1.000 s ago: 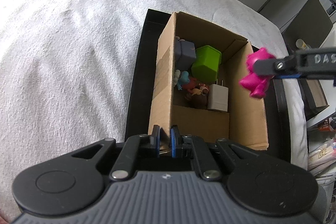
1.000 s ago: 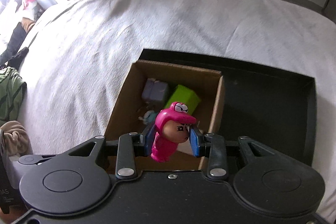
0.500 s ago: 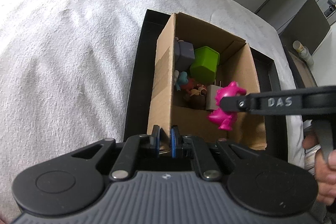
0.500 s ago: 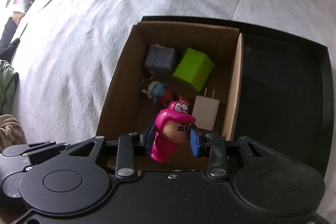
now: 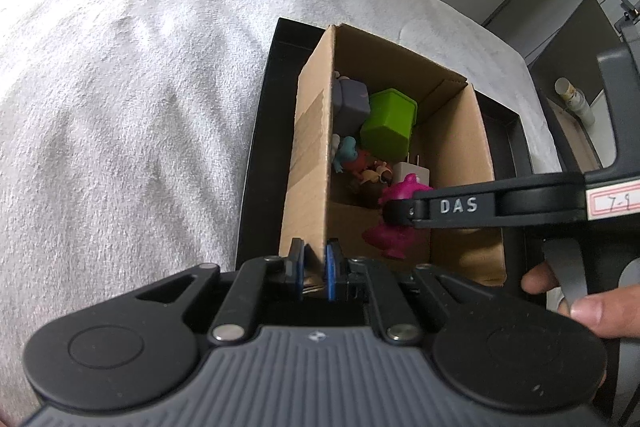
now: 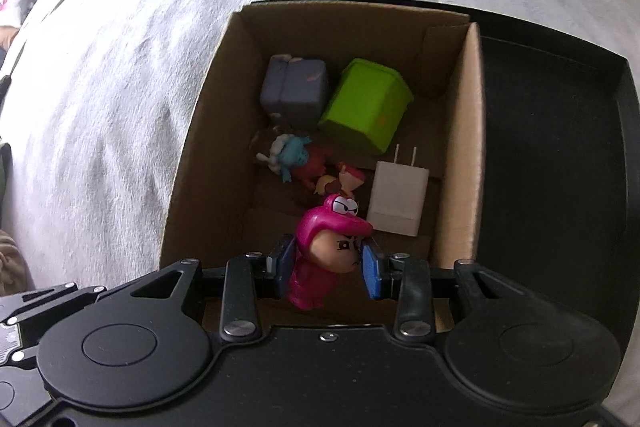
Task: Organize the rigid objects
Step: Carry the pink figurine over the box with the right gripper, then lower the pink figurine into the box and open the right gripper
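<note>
Standing upright between blue pads, the pink figurine (image 6: 324, 251) keeps its long axis roughly vertical in the right wrist view, head up and feet down, its face turned toward the right pad. It hangs inside the open top of the cardboard box (image 6: 464, 147), over the near end of the box floor and just in front of the white charger (image 6: 396, 199), whose two prongs point toward the far wall. The right gripper (image 6: 326, 265) has its jaws narrowed onto the figurine's head, one pad on each side, and it points steeply down into the box. In the left wrist view the same gripper (image 5: 390, 215) reaches in from the right, and fingers of the person's hand (image 5: 580, 303) wrap its handle at the frame's right edge. The left gripper (image 5: 314, 269) is pinched almost fully closed on the near corner of the box wall, with the cardboard edge between its pads, angled downward. Deeper in the box lie a green cube (image 6: 366, 107), a grey block (image 6: 294, 91) and some small toy figures (image 6: 308, 167). The box sits in a black tray (image 6: 560, 147) on a pale grey blanket (image 6: 120, 87).
</note>
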Motion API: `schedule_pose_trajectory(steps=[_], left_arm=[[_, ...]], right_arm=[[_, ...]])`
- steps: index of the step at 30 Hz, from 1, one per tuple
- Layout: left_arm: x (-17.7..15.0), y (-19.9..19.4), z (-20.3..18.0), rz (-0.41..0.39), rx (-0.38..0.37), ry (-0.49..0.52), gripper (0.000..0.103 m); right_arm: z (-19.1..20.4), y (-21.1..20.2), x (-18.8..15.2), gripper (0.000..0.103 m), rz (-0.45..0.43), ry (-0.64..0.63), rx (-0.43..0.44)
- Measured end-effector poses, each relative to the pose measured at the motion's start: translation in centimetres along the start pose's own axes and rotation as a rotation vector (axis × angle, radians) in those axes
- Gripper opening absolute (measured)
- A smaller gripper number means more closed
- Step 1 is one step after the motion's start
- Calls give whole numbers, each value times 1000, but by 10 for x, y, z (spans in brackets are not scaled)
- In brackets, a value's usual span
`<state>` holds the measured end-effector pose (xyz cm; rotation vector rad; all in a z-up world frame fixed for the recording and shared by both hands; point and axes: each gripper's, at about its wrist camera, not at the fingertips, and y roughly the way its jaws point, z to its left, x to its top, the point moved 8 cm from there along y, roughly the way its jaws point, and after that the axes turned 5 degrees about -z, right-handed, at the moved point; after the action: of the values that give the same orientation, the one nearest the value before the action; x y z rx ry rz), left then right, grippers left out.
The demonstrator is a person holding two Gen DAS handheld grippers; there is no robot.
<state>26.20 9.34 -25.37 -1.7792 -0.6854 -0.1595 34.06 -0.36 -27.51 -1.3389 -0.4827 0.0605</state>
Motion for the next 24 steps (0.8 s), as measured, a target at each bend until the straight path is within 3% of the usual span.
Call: schedule_pose_trajectory(steps=[10, 19, 24], left_arm=[[0, -1, 0, 2, 9, 6, 10], [0, -2, -2, 6, 17, 14, 10], [0, -5, -4, 13, 39, 37, 12]], right_arm=[[2, 7, 2, 36, -3, -32, -10], [-6, -26, 7, 37, -61, -23, 29], [-15, -55, 6, 48, -113, -7, 47]])
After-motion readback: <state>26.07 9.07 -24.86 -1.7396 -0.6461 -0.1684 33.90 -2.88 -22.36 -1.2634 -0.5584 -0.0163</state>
